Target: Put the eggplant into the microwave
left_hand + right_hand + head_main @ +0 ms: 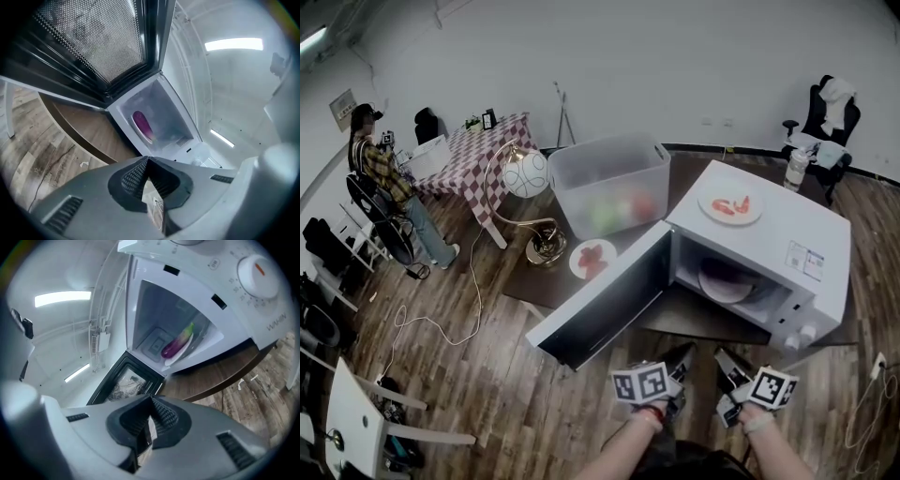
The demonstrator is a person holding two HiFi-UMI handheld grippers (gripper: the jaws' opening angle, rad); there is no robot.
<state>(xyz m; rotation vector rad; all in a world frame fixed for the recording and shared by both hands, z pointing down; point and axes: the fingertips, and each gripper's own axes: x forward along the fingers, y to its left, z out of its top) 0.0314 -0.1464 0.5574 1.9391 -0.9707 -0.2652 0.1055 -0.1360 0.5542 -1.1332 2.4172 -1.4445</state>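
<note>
Because the eggplant [177, 344] already lies on the plate [182, 355] inside the microwave [787, 234], door [600, 305] open, I carry nothing: left gripper [148, 159] and right gripper [151, 399] both pinched closed, empty, hovering low before the opening. Placement looks done.

The microwave [787, 253] is standing with its door [600, 305] hanging wide open to the left, so the mouth of the cavity is facing the left tool [682, 361] and right tool [731, 364] with only open air between. Inside, a plate [722, 281] carrying the eggplant [176, 346] is taking up most of the cavity floor, leaving room mainly above it. The open door is walling off the left side, standing between the tools and the clear bin [609, 183], lamp [528, 175] and small plate [592, 258].
</note>
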